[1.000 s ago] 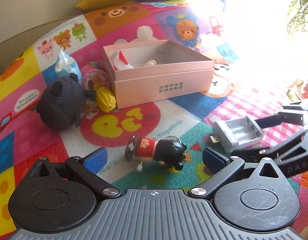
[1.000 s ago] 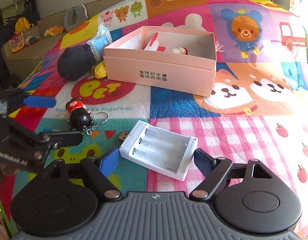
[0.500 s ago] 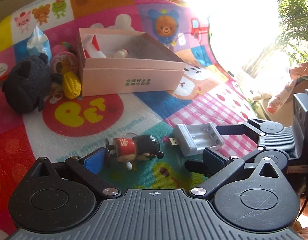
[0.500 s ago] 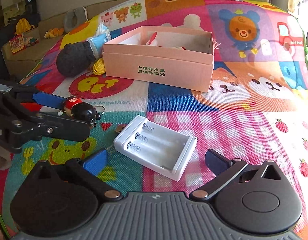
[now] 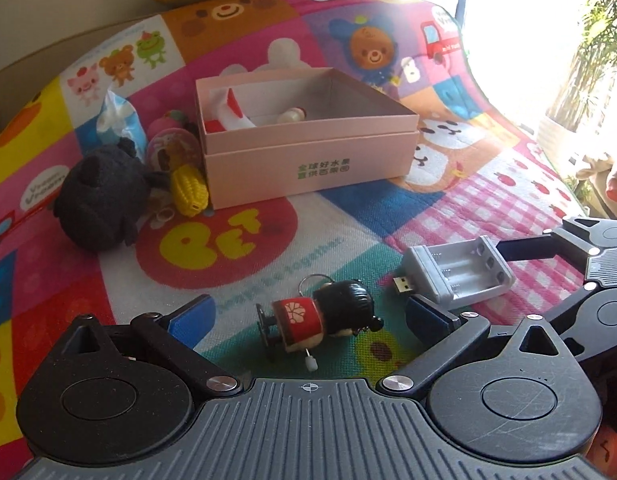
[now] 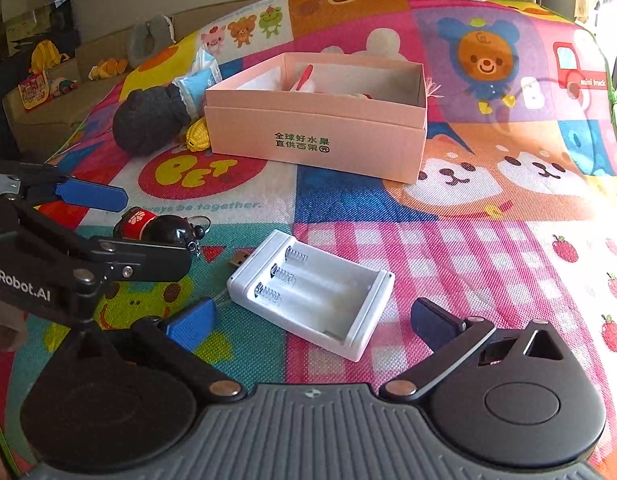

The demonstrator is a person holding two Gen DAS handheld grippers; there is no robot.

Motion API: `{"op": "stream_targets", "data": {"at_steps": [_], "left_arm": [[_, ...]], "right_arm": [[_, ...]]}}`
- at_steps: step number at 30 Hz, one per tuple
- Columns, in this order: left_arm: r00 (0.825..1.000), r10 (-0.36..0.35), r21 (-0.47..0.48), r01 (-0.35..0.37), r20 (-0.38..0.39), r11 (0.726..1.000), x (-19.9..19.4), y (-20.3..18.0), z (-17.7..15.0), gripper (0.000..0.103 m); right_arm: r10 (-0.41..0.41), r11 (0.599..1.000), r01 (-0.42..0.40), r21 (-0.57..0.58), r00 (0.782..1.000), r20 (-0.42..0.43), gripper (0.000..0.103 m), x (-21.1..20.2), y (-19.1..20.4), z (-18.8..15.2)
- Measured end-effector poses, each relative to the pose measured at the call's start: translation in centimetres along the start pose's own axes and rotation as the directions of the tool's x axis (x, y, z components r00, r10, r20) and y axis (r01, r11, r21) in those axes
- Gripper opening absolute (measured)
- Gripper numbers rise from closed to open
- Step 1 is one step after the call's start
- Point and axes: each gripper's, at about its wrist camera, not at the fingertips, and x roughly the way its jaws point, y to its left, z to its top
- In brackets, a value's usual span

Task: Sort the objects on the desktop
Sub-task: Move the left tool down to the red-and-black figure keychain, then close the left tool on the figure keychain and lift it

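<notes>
Nearest in the right wrist view, the right gripper (image 6: 312,316) has its jaws spread as wide as they go, one on each side of the white battery holder (image 6: 312,286), with neither pad touching it. The holder lies flat on the cartoon play mat (image 6: 488,264), open side up, its short USB plug pointing to the far left.

Just left of it, the left gripper (image 5: 308,314) is likewise wide open and grips nothing. The small doll keychain (image 5: 324,320), red body and black head, lies on its side on the mat between the jaws, clear of both pads.

Farther off stands the open pink box (image 5: 308,160), which holds a white-and-red item and a small bottle-like piece. Against the box's left side lie a yellow knitted corn (image 5: 188,190), a dark grey plush (image 5: 100,204), a round pink toy (image 5: 172,150) and a blue tissue pack (image 5: 118,124).
</notes>
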Motion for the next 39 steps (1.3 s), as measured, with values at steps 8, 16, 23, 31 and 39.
{"op": "stream_targets", "data": {"at_steps": [8, 16, 23, 31, 39], "left_arm": [[0.985, 0.173, 0.001, -0.174, 0.013, 0.985, -1.3, 3.1, -1.2, 0.103], [0.996, 0.070, -0.022, -0.069, 0.048, 0.997, -2.4, 4.9, -1.4, 0.103], [0.997, 0.058, 0.035, -0.060, 0.041, 0.998, -0.2, 3.7, 0.0, 0.103], [0.997, 0.072, 0.044, -0.072, 0.005, 0.996, 1.2, 3.1, 0.2, 0.075], [0.997, 0.068, 0.035, -0.069, 0.034, 0.997, -1.1, 3.5, -0.4, 0.071]], "right_arm": [[0.000, 1.000, 0.000, 0.000, 1.000, 0.000, 0.103, 0.0, 0.0, 0.0], [-0.002, 1.000, 0.002, -0.003, 1.000, 0.000, 0.103, 0.0, 0.1, 0.0], [-0.002, 1.000, 0.002, -0.003, 1.000, 0.001, 0.103, 0.0, 0.1, 0.0], [-0.006, 0.999, 0.006, 0.046, 1.000, -0.003, 0.103, -0.1, 0.1, 0.4], [-0.045, 0.997, 0.046, 0.069, 0.999, -0.013, 0.085, 0.3, 1.0, 1.3]]}}
